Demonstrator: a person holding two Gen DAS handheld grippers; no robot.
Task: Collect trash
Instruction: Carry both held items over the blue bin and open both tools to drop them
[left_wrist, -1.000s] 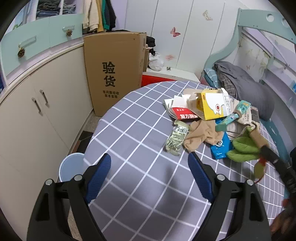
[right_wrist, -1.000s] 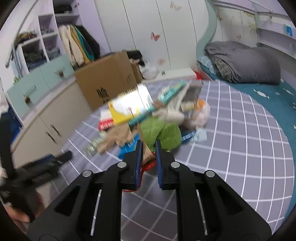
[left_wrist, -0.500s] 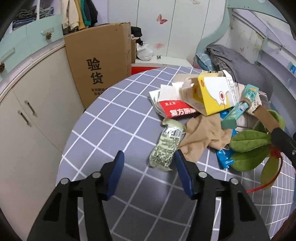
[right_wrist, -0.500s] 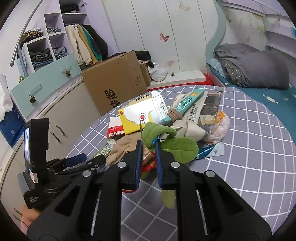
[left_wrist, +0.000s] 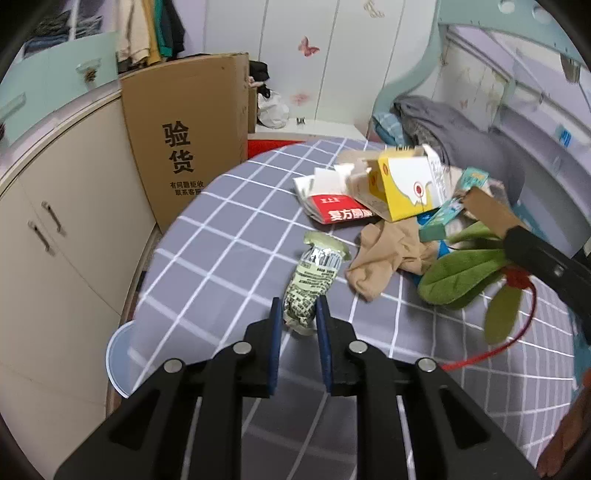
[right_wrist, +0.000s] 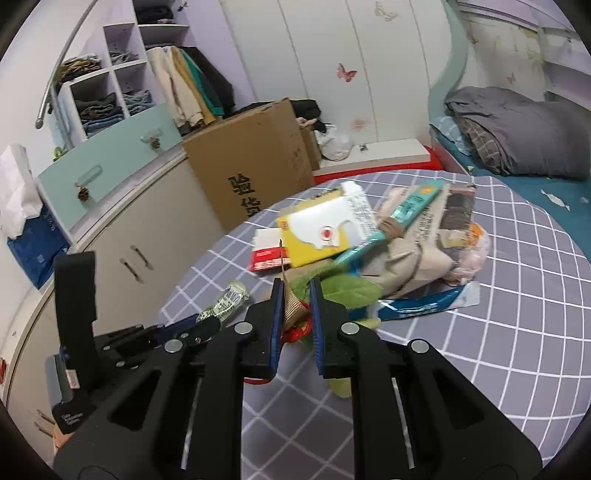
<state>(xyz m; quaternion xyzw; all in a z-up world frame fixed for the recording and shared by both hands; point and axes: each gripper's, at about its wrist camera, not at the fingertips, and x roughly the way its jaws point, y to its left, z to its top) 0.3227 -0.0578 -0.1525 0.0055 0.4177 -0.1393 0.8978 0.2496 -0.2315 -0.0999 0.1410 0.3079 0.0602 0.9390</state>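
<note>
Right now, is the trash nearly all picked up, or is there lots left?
Lots left. Nothing looks binned yet; the pale blue bin sits beside the table. In hand: the left gripper is shut on the green wrapper, and the right gripper holds the leafy decoration. The yellow box, red packet and beige stocking wait.

The round bench (left_wrist: 229, 258) wears a grey cloth crossed by thin white lines in a check. The crinkled plastic snack wrapper (left_wrist: 314, 277) is pale green with silver and dense black print. At two o'clock from it lies a beige stocking (left_wrist: 391, 254); beyond that, a yellow-and-white carton (left_wrist: 410, 188) with a red dot, and a red-and-white flat packet (left_wrist: 340, 208). The fabric leaves (left_wrist: 461, 273) are green with a red cord (left_wrist: 517, 332). The tall cardboard box (left_wrist: 192, 140) is brown with black characters.
</note>
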